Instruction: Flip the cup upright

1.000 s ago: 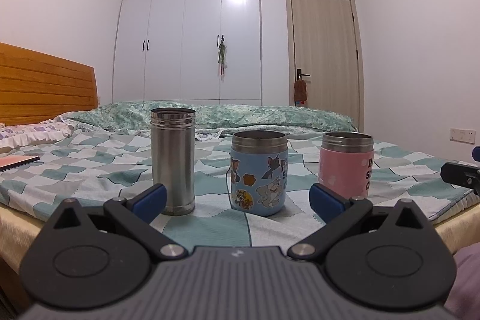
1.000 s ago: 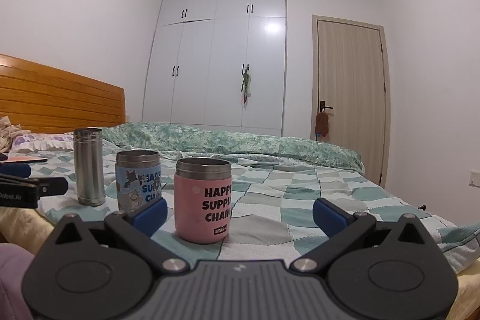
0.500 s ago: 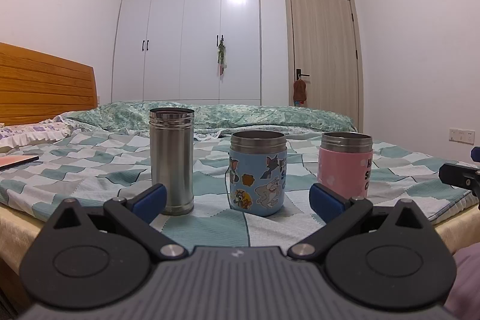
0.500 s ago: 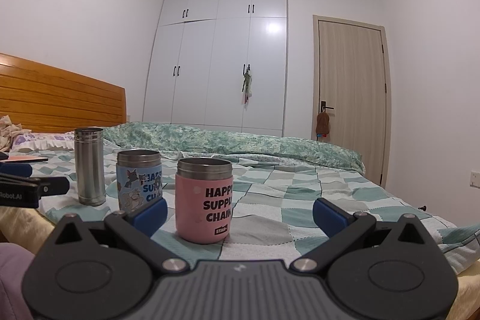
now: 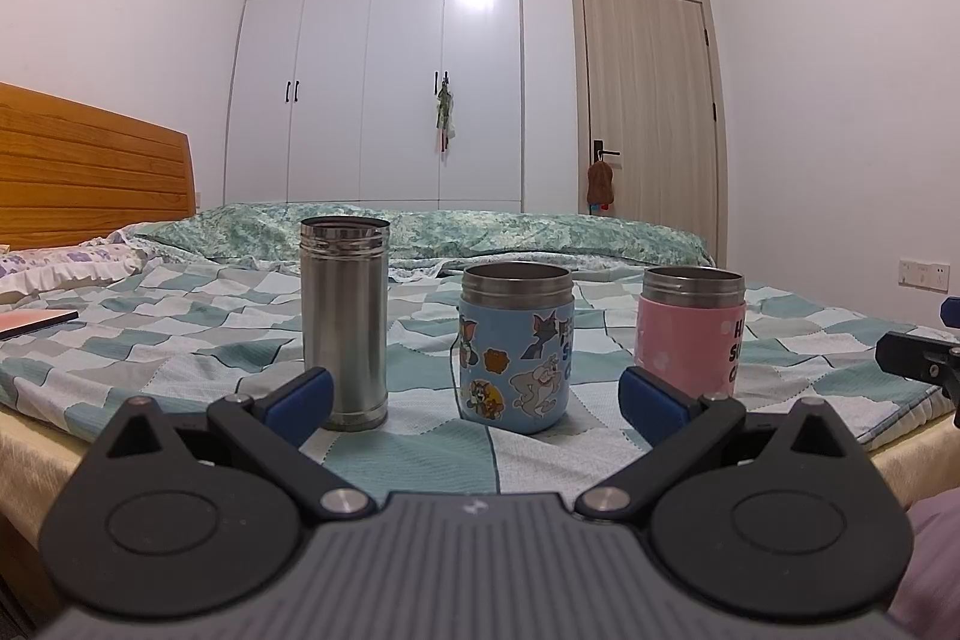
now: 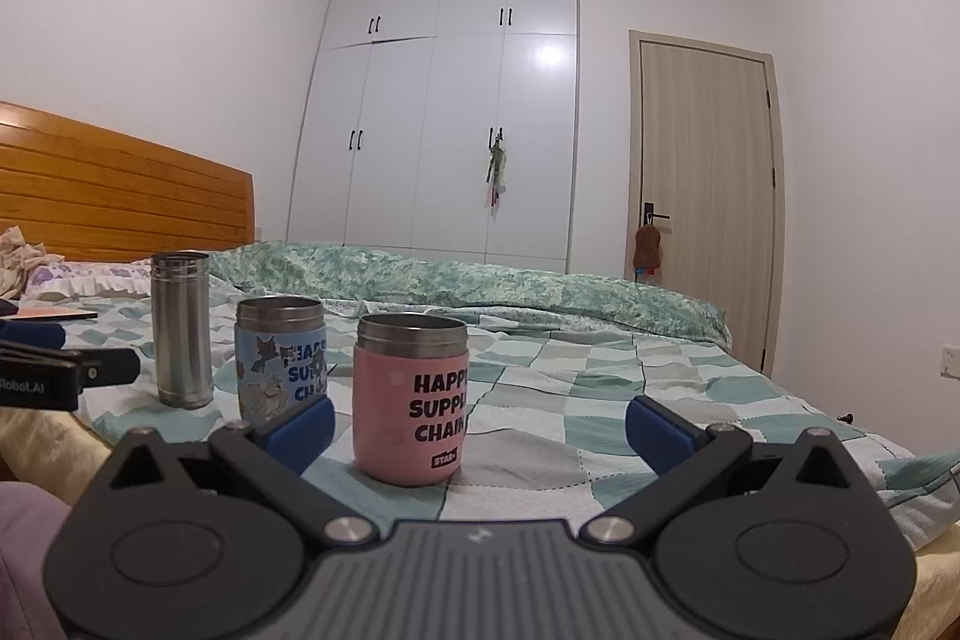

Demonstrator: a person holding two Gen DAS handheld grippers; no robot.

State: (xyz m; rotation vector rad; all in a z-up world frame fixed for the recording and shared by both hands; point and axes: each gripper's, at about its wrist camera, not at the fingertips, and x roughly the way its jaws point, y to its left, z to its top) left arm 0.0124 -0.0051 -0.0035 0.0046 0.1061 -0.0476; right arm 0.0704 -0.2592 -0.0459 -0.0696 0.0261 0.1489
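Left wrist view looks low across the bed (image 5: pixel 198 340), with my left gripper (image 5: pixel 474 397) held short of its near edge, its blue-padded fingers spread wide apart and clamped on nothing. Three cups stand in a row on the checked teal and white bedspread, all upright with their open mouths up. The steel cup (image 5: pixel 344 319) is the tallest, a plain brushed cylinder with ridged bands at the rim and a narrow ring at the base; it stands just behind my left finger. The blue cup (image 5: pixel 516 347) sits between my two fingers in this view, short and wide, with a steel collar on top and cartoon cat and dog stickers over a pale blue sleeve. The pink cup (image 5: pixel 691 333) is the same squat shape, with a steel collar and a pink sleeve carrying black lettering, and it stands to the right, apart from the blue one.

From the right wrist view, my right gripper (image 6: pixel 480 424) is likewise spread open and empty, held off the bed's edge. The pink cup (image 6: pixel 411 400) is nearest, just right of the left finger, reading "HAPP SUPPL CHAIN" as far as shows. The blue cup (image 6: pixel 281 353) and steel cup (image 6: pixel 181 329) stand beyond it to the left. A white wardrobe (image 6: pixel 444 118) and a wooden door (image 6: pixel 705 196) fill the far wall.
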